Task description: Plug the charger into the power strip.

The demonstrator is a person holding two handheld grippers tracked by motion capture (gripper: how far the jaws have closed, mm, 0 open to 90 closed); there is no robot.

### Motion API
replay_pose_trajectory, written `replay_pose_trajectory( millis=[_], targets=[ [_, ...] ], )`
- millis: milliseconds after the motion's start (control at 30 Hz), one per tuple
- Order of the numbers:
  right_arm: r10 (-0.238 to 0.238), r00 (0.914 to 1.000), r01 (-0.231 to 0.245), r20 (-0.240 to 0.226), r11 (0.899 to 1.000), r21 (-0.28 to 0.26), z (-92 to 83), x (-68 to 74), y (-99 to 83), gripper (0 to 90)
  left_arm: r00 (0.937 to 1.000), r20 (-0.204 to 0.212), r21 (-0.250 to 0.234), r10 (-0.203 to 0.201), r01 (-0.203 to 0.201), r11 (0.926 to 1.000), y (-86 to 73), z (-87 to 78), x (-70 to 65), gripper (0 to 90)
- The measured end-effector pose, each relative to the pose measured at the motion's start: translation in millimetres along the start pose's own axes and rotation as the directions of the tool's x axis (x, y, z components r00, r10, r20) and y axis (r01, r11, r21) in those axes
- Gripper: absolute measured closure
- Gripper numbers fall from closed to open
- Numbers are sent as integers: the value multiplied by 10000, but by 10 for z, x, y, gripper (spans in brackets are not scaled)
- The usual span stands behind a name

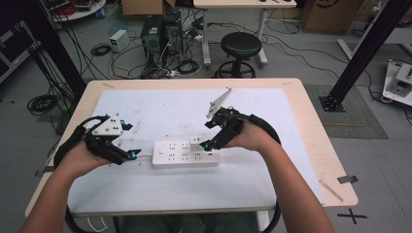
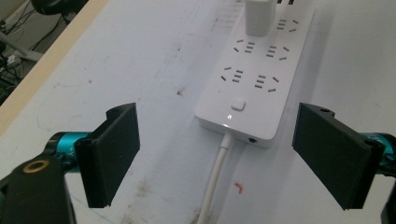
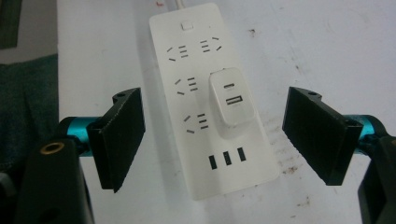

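One white power strip (image 1: 185,154) lies on the table (image 1: 311,145), with one white charger (image 3: 229,102) plugged into it at the end away from the cable. The strip has six socket groups in two rows of three; the charger covers one, leaving five open. Beyond the charger sit three small slots side by side. At the cable end of the strip is one switch button (image 2: 237,103) and one white cable (image 2: 215,177). Two claws flank the strip: the left claw (image 1: 128,141) and the right claw (image 1: 209,134).

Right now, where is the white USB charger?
The USB charger is plugged into the power strip at mid-table, near the strip's right end in the high view, just below the open right tongs.
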State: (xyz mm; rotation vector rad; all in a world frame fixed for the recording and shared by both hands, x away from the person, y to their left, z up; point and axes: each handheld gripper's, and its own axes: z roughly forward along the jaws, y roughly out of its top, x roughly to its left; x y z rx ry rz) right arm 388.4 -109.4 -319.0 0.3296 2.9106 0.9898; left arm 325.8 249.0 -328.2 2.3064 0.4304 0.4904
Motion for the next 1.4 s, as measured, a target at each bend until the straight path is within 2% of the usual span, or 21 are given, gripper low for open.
replay_pose_trajectory(
  millis=[33, 133, 167, 200, 300, 367, 433, 467, 533, 767, 867, 1400],
  targets=[
    [327, 9994, -319, 136, 9982, -517, -125, 84, -163, 214, 10000, 55, -203, -9, 10, 9998, 18, 15, -14, 150],
    [312, 9994, -304, 125, 9974, -660, -139, 89, -184, 214, 9999, 93, -312, 92, -89, 9995, 28, 18, -20, 151],
    [378, 9992, -363, 141, 9952, -914, -187, 114, -246, 214, 9999, 93, -312, 92, -89, 9995, 28, 18, -20, 151],
    [504, 9983, -465, 307, 9920, -1178, -271, 137, -356, 213, 9999, 135, -628, 75, -66, 9980, 39, 29, -31, 151],
    [564, 9978, -513, 357, 9903, -1290, -296, 148, -390, 214, 9998, 134, -654, 127, -118, 9978, 37, 30, -27, 151],
    [692, 9968, -620, 408, 9856, -1571, -348, 159, -487, 213, 9999, 111, -796, 112, -103, 9968, 31, 39, -22, 151],
    [692, 9968, -620, 408, 9856, -1571, -348, 159, -487, 213, 9999, 81, -885, 91, -84, 9960, 27, 40, -18, 151],
    [689, 9968, -610, 413, 9838, -1685, -365, 161, -534, 213, 10000, 54, -1091, 44, -38, 9940, 16, 40, -12, 151],
    [796, 9954, -682, 530, 9795, -1894, -388, 158, -610, 213, 10000, 24, -1195, -56, 59, 9928, 5, 35, -5, 151],
    [989, 9936, -862, 547, 9761, -1996, -403, 157, -643, 213, 9998, 17, -1337, -179, 180, 9909, -30, 22, 8, 151],
    [1152, 9911, -985, 664, 9715, -2155, -421, 137, -672, 213, 9996, 23, -1369, -287, 288, 9902, -75, 40, 19, 151],
    [1334, 9891, -1174, 617, 9696, -2145, -387, 80, -666, 213, 9994, 10, -1309, -360, 358, 9907, -114, 66, 66, 151]
  ],
)
